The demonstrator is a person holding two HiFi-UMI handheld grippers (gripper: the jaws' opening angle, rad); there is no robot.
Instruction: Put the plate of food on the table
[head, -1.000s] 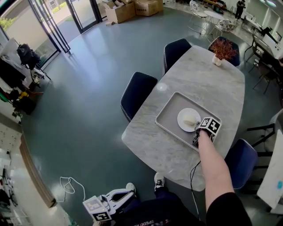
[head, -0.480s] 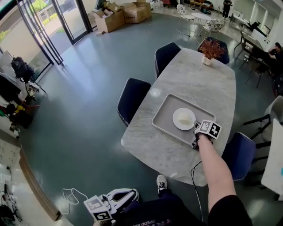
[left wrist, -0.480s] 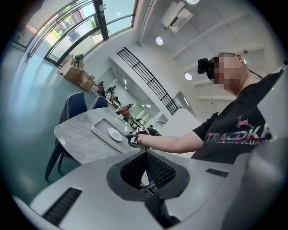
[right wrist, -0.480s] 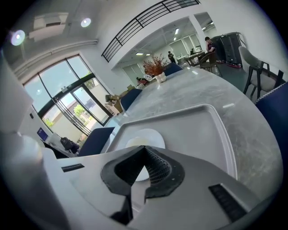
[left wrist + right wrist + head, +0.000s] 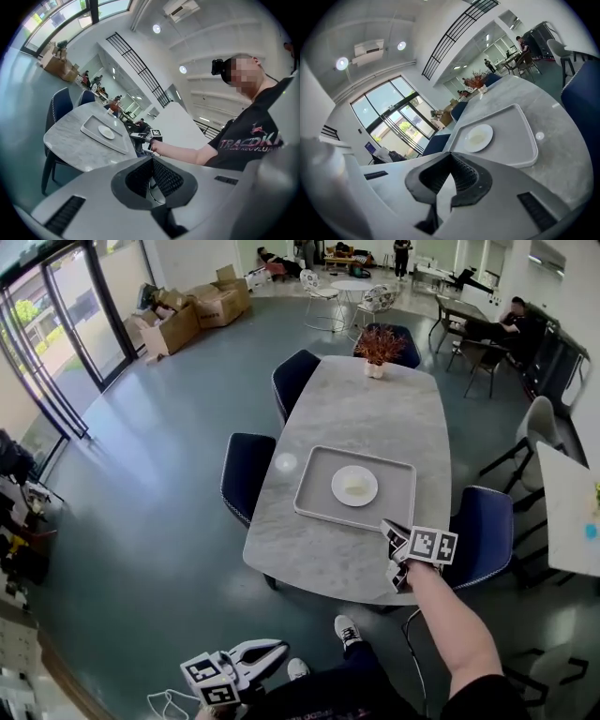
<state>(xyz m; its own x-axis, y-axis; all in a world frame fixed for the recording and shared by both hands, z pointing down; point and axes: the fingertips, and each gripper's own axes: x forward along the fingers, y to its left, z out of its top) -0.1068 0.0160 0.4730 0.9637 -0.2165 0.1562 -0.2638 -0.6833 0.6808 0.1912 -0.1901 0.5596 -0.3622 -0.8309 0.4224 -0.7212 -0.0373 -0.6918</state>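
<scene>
A white plate [image 5: 354,486] with a pale bit of food lies in a grey tray [image 5: 314,507] on the marble table [image 5: 375,409]. My right gripper [image 5: 394,546] hovers over the table's near right corner, apart from the tray, its jaws shut on nothing. In the right gripper view the plate [image 5: 478,137] and tray [image 5: 525,140] lie ahead of the right gripper [image 5: 451,158]. My left gripper [image 5: 279,647] hangs low by my legs, away from the table, jaws shut and empty. The left gripper view shows the plate [image 5: 106,133] far off beyond the left gripper [image 5: 152,158].
Navy chairs [image 5: 246,470] stand along both sides of the table, one [image 5: 483,531] close to my right arm. A potted plant [image 5: 378,345] sits at the far end. A small round disc [image 5: 285,462] lies left of the tray. Cardboard boxes [image 5: 192,310] sit by glass doors.
My right gripper has drawn back from the tray's near edge to the table's near corner. The head view has pulled back and now shows the whole table. The left gripper stays low.
</scene>
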